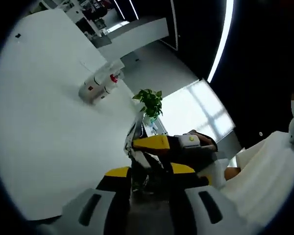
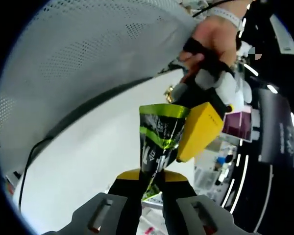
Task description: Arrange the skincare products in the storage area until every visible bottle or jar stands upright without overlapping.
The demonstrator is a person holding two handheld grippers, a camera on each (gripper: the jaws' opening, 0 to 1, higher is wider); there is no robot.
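Jaws of my left gripper (image 1: 149, 183) rise from the bottom of the left gripper view, with yellow pads at the tips, and they are clenched on a black and green tube (image 1: 137, 161), at its lower part. The tube's long axis runs away from the camera and up in the picture, and its far end is taken by the right gripper (image 1: 179, 142), which comes in from the right with a yellow pad across the tube. Beyond it I see one white table (image 1: 44, 122) that tilts across the picture. On the table lie two white bottles (image 1: 99, 84) close together on their sides, one with a red mark. One green plant (image 1: 150, 102) stands past the table edge.

In the right gripper view my right gripper (image 2: 148, 182) is clenched on the same tube (image 2: 159, 132), one piece only. Its long axis goes up from my jaws, and the wide flat crimped end with a bright green band points up, away from the camera. The left gripper (image 2: 201, 129) meets the tube from the right, one yellow pad flat against its side, held by a hand (image 2: 213, 41). Behind is the white table (image 2: 88, 161), and above it one white perforated surface (image 2: 88, 54).
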